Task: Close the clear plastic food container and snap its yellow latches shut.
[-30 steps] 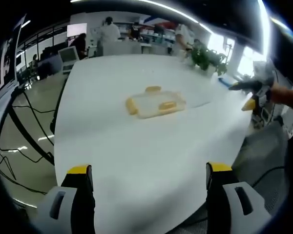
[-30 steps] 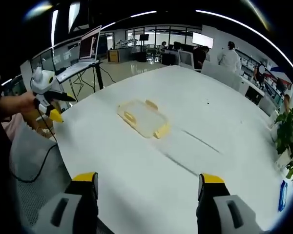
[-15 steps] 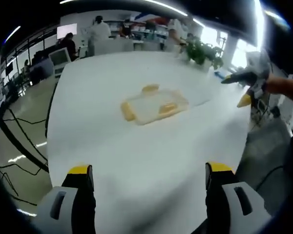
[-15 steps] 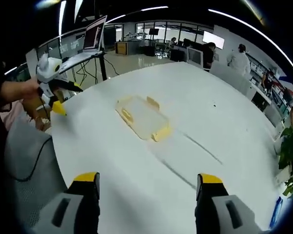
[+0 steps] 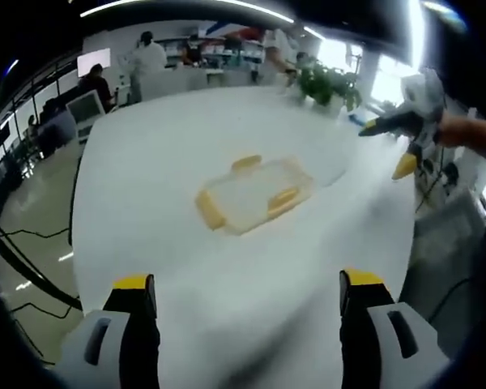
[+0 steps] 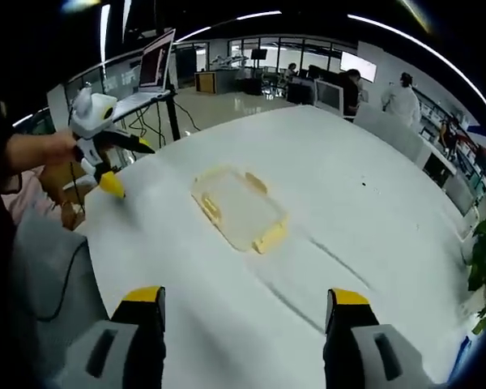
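Your right gripper (image 6: 245, 320) hangs over the near edge of the white table (image 6: 373, 211) with its yellow-tipped jaws spread wide and nothing between them. Ahead of them, well apart from both grippers, the clear container (image 6: 237, 209) lies flat on the table with its lid on, and yellow latches (image 6: 269, 237) show at its near end, far end and left side. At the left your other hand (image 6: 44, 151) holds the left gripper (image 6: 120, 168) near the table's edge, its jaws apart, with a laptop (image 6: 155, 60) on a stand behind it.
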`<state>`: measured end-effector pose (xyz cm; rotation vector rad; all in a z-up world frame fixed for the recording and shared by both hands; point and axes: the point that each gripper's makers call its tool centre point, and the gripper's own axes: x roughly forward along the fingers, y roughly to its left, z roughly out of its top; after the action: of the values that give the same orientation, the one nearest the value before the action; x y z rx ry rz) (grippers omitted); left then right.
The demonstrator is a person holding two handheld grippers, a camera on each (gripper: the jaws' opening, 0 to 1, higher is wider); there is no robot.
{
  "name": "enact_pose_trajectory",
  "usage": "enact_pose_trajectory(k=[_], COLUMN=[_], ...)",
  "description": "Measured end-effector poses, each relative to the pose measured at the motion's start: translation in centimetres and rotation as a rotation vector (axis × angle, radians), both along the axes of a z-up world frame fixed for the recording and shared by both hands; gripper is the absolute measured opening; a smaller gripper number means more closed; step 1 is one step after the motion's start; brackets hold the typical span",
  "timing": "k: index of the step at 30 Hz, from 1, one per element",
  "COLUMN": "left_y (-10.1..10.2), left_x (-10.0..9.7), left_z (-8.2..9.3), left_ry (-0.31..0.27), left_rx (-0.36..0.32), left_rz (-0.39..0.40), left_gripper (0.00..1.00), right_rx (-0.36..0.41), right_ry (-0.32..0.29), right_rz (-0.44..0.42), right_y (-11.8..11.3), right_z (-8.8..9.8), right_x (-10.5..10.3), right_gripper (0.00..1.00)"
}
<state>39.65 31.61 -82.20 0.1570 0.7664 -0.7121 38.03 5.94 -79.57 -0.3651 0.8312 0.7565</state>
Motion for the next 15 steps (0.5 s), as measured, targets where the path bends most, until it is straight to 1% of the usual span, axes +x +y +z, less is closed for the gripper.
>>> enact_pose_trajectory(k=[2, 4, 6, 8, 10, 12, 15], left_y=[-0.3, -0.4, -0.6, -0.6, -0.8, -0.9, -0.8], left_x=[-0.2, -0.1, 0.1, 0.4, 0.8, 1.3, 1.9], left_z=[-0.1, -0.4, -0.8, -1.0, -0.9, -1.1, -1.3], left_ry=[0.007, 0.014, 0.014, -0.001, -0.013, -0.004, -0.002], left_rx=[-0.006, 0.002, 0.017, 0.046, 0.039, 0.030, 0.040], left_rz=[-0.011, -0.025, -0.061, -0.095, -0.101, -0.104, -0.120], left_gripper=[0.93, 0.93, 0.93, 0.94, 0.94, 0.94, 0.93], right_rx=[-0.016, -0.017, -0.019, -0.035, -0.030, -0.037, -0.051], right_ry=[0.004, 0.004, -0.003, -0.007, -0.011, -0.009, -0.009], right_rz=[0.013, 0.014, 0.019, 0.045, 0.061, 0.077, 0.098], right_y=[0.1, 0.1, 0.3, 0.5, 0.7, 0.8, 0.8], right_z=[-0.5, -0.7, -0.7, -0.5, -0.3, -0.5, -0.8], right_x=[0.0, 0.2, 0.7, 0.9, 1.4, 1.9, 2.5], right_gripper=[0.81, 0.81, 0.81, 0.82, 0.82, 0.81, 0.78])
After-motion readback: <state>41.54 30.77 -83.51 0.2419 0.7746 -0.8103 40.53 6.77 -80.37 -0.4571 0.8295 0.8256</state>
